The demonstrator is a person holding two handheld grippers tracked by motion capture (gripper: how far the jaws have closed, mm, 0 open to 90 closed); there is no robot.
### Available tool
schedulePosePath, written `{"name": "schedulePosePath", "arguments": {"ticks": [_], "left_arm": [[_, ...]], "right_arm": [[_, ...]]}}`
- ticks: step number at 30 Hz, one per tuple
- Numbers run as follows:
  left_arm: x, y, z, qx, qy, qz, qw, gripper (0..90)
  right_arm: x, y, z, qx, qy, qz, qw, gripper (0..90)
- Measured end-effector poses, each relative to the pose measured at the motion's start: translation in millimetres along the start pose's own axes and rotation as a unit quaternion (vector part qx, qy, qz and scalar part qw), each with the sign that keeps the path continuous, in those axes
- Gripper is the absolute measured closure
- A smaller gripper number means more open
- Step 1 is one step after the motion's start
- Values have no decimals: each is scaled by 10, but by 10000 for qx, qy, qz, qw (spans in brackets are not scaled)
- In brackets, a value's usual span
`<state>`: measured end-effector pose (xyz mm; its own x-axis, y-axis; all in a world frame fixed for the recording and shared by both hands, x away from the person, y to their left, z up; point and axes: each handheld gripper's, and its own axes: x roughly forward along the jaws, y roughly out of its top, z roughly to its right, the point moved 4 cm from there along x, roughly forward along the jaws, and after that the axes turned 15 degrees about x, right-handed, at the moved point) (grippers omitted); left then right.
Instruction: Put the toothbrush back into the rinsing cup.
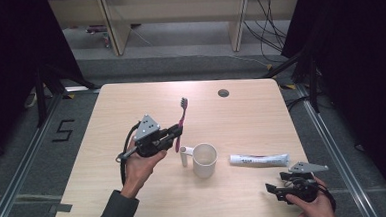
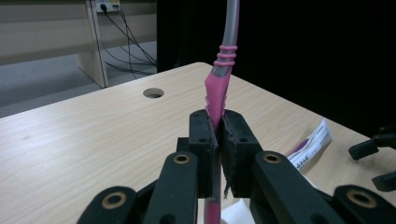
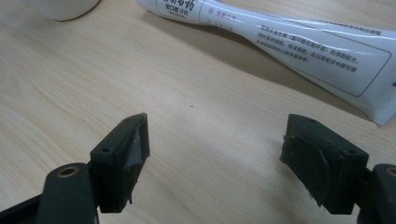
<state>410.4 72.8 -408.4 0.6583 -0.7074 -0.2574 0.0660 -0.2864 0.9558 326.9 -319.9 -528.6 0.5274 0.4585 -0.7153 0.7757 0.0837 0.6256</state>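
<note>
1. Above the left-middle of the desk [image 1: 131, 106], the left tool [image 1: 176, 133] is lifted clear of the wood in the person's left hand [image 1: 136, 169], its jaws clenched on a pink toothbrush [image 1: 180, 124].
2. Seen from the high view, the toothbrush stands nearly upright, bristle head at the top and leaning a little away from the person, with the jaws pinching its lower handle.
3. From the left gripper view, the pink and grey handle [image 2: 218, 88] rises straight out from between the two closed pads [image 2: 205, 140], and a short stub of it shows below them.
4. Just right of the left tool, a white cup [image 1: 204, 159] stands upright on the desk, its handle [image 1: 184, 155] turned toward the toothbrush; the two are near but apart.
5. Right of the cup, a white toothpaste tube [image 1: 259, 160] lies flat on the desk.
6. Near the front right corner, the right tool [image 1: 275, 188] is held low in the right hand [image 1: 316, 204].
7. Its jaws stand wide apart with nothing between them, bare wood [image 3: 205, 140] showing in the gap and the toothpaste tube [image 3: 299, 46] lying just beyond.
</note>
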Motion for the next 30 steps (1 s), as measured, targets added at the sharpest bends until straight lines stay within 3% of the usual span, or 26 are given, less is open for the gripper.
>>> {"name": "schedulePosePath", "arguments": {"ticks": [1, 5, 6, 7, 9, 10, 15, 17, 19, 20, 30], "left_arm": [[16, 1, 2, -4, -16, 3, 10000, 826], [62, 0, 13, -10, -27, 61, 10000, 826], [70, 2, 19, -4, -17, 71, 10000, 826], [80, 3, 24, -12, -43, 74, 10000, 826], [95, 5, 32, -5, -21, 89, 10000, 826], [103, 3, 32, 8, -45, 83, 10000, 826], [135, -37, 29, 36, -32, 63, 10000, 826], [144, -62, 31, 12, -26, 64, 10000, 825], [155, -92, 38, 2, -50, 45, 10000, 825], [157, -107, 39, 25, -34, 28, 10000, 825], [174, -222, 104, 49, -124, -132, 9998, 822]], "right_arm": [[4, -7, -13, 81, 59, -13, 9999, 235], [-7, -4, -5, 27, 9, -28, 10000, 236], [-5, -17, -31, 192, 71, -71, 9998, 236], [-8, -7, -9, 61, -6, -49, 10000, 235], [-7, -9, -10, 70, -8, -59, 10000, 236], [-5, -23, -42, 258, 89, -134, 9995, 235], [-11, -7, -9, 56, 7, -46, 10000, 236], [-6, -19, -35, 204, 78, -91, 9997, 235], [-4, -13, -17, 101, 48, -81, 9999, 235], [-2, -20, -36, 199, 81, -102, 9997, 236], [-1, -23, -42, 209, 98, -114, 9997, 235]]}}
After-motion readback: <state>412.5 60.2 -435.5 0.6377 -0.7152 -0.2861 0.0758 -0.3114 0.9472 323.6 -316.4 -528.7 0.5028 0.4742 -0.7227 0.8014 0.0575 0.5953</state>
